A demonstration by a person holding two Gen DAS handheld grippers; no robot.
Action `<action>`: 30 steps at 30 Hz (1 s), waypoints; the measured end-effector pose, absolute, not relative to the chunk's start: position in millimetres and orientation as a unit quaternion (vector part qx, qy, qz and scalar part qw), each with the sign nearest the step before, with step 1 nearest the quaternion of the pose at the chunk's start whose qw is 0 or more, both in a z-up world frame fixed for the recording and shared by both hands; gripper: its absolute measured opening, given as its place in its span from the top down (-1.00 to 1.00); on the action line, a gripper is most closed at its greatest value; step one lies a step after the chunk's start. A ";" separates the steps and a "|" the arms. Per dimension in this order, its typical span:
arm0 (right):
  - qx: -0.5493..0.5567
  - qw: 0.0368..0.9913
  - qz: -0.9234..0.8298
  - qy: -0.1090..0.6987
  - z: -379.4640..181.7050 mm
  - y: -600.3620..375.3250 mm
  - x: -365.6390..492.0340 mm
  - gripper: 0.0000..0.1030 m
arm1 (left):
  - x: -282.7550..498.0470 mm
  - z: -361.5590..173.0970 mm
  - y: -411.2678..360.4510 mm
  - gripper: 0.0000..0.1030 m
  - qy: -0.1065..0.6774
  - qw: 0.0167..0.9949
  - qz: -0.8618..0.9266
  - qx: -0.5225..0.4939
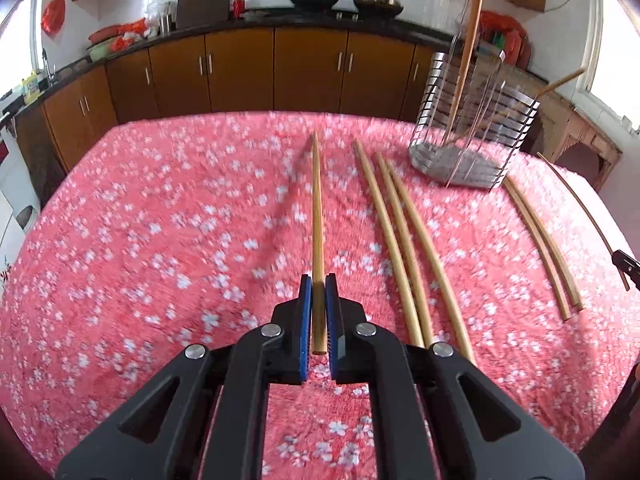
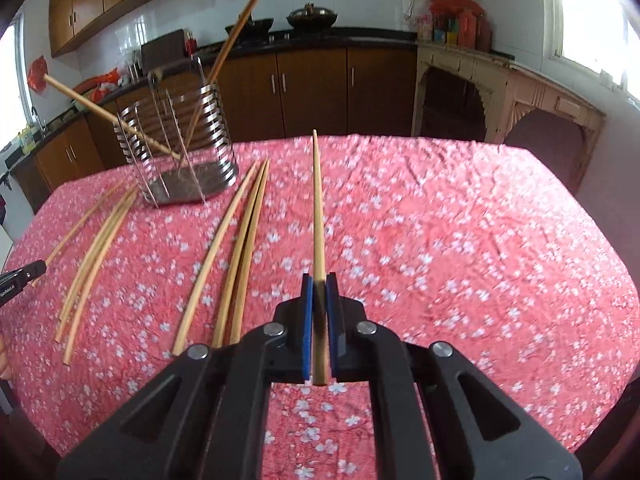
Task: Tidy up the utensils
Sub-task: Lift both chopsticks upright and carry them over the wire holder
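My left gripper (image 1: 319, 280) is shut on the near end of a wooden chopstick (image 1: 316, 208), which points away over the pink flowered cloth (image 1: 160, 220), its shadow beside it. My right gripper (image 2: 319, 280) is shut the same way on another chopstick (image 2: 318, 200). Between the two grippers lie three loose chopsticks (image 1: 400, 240) (image 2: 240, 248) and a further pair (image 1: 540, 240) (image 2: 96, 248). A steel slatted holder (image 1: 476, 132) (image 2: 180, 148) stands at the far side with two chopsticks leaning in it. Each gripper's black tip shows at the edge of the other's view, the right gripper (image 1: 626, 266) and the left gripper (image 2: 24, 276).
The cloth covers a table whose far edge (image 2: 400, 138) faces brown kitchen cabinets (image 1: 240, 72) under a dark counter with pots. A pale arched cabinet (image 2: 500, 100) stands to the right, below a bright window.
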State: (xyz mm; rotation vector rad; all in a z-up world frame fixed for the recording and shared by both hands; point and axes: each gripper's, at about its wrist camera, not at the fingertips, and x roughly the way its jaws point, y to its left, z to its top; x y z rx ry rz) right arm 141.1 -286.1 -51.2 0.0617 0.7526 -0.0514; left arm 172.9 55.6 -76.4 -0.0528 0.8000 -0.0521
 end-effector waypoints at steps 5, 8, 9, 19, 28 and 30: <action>0.023 0.935 -0.029 0.351 -32.3 -288.7 134.5 0.85 | 159.5 -49.2 61.2 0.87 0.355 0.934 -0.038 -0.024; 0.017 0.934 -0.029 0.356 -33.4 -286.6 134.0 0.85 | 155.9 -38.0 62.5 0.87 0.342 0.939 -0.033 -0.021; 0.018 0.934 -0.029 0.356 -33.7 -286.5 132.8 0.85 | 156.6 -34.7 65.3 0.87 0.337 0.941 -0.032 -0.027; 0.036 0.948 -0.024 0.316 -8.9 -290.9 125.5 0.85 | 144.0 -1.4 76.0 0.87 0.268 0.961 -0.025 -0.064; 0.016 0.943 -0.025 0.331 -5.6 -285.1 129.8 0.85 | 138.6 14.7 81.6 0.87 0.237 0.968 -0.024 -0.083; 0.014 0.939 -0.022 0.344 -11.8 -283.8 132.7 0.85 | 138.8 16.1 82.4 0.87 0.235 0.968 -0.023 -0.086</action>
